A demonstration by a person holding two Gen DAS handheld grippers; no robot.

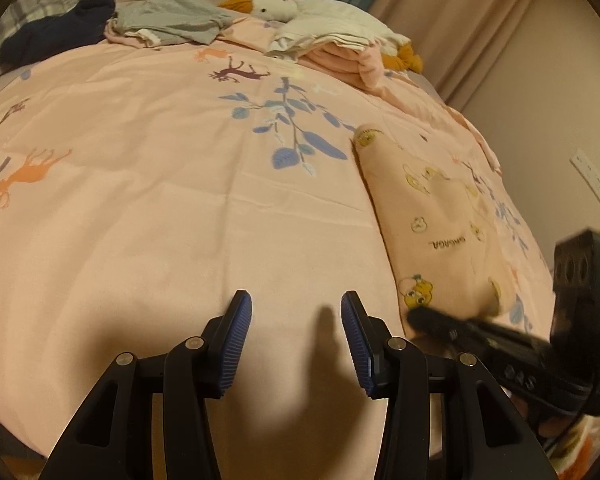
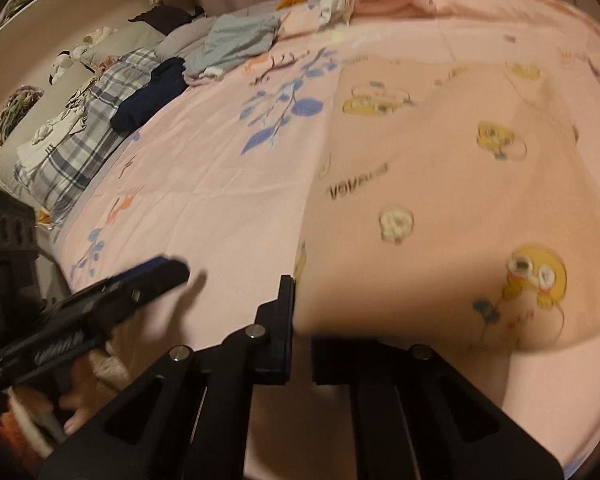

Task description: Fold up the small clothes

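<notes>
A small peach garment [image 1: 440,216] printed with yellow cartoon ducks lies on the pink bedcover [image 1: 180,208]. It fills the right half of the right wrist view [image 2: 440,200]. My right gripper [image 2: 302,320] has its jaws drawn together on the garment's near left corner, and the cloth covers one finger. From the left wrist view, that gripper [image 1: 420,316] reaches the same corner from the right. To the left of the garment, my left gripper [image 1: 296,300] hangs over bare bedcover, open, nothing between its blue pads. It also shows blurred in the right wrist view [image 2: 168,268].
At the far side of the bed lie a navy garment [image 1: 56,36], a grey garment [image 1: 172,16], a folded pink and white pile [image 1: 340,52] and a plush goose [image 1: 272,6]. A plaid pillow [image 2: 80,136] is at the far left, a wall socket [image 1: 596,184] at the right.
</notes>
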